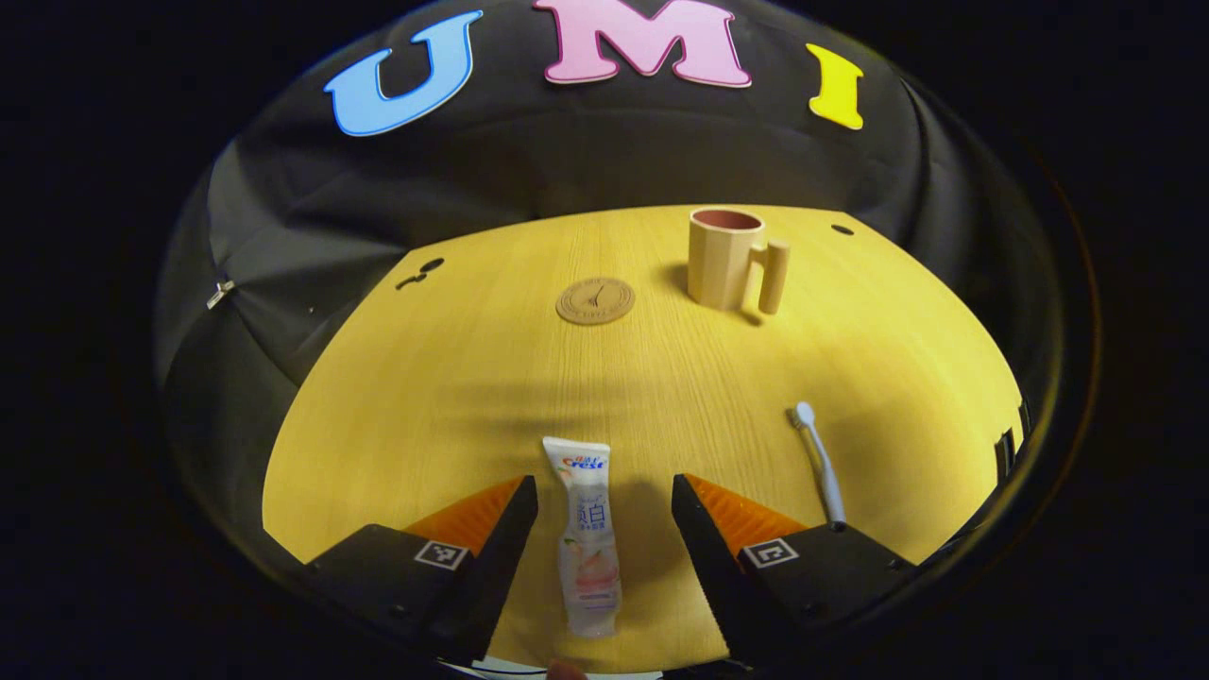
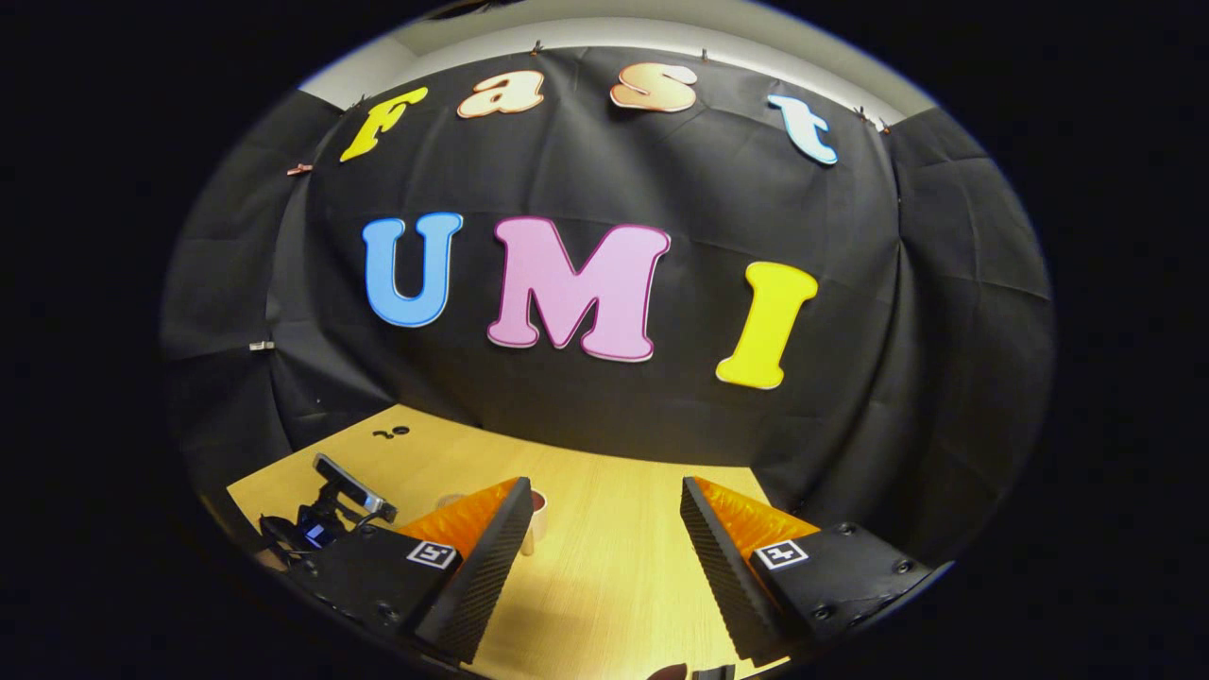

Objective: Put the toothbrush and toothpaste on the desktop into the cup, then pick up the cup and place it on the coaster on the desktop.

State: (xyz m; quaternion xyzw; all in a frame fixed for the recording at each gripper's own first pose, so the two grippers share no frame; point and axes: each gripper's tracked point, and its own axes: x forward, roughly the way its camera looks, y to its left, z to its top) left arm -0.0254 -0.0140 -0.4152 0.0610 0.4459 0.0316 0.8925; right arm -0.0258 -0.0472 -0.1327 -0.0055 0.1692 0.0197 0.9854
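Your left gripper (image 1: 604, 529) has its fingers wide apart, and the toothpaste (image 1: 587, 538) lies flat on the desk (image 1: 661, 378) right between them, not touched by either finger, cap end toward you. Off to the right, the toothbrush (image 1: 818, 463) lies flat too, bristle end pointing away. Farther back there's the round coaster (image 1: 595, 301), and the cup (image 1: 729, 259) stands upright just right of it, handle facing right, nothing inside as far as you can see.

Your right gripper (image 2: 604, 538) is up above the desk, fingers also wide and holding nothing. The cup's rim peeks out behind its left finger.
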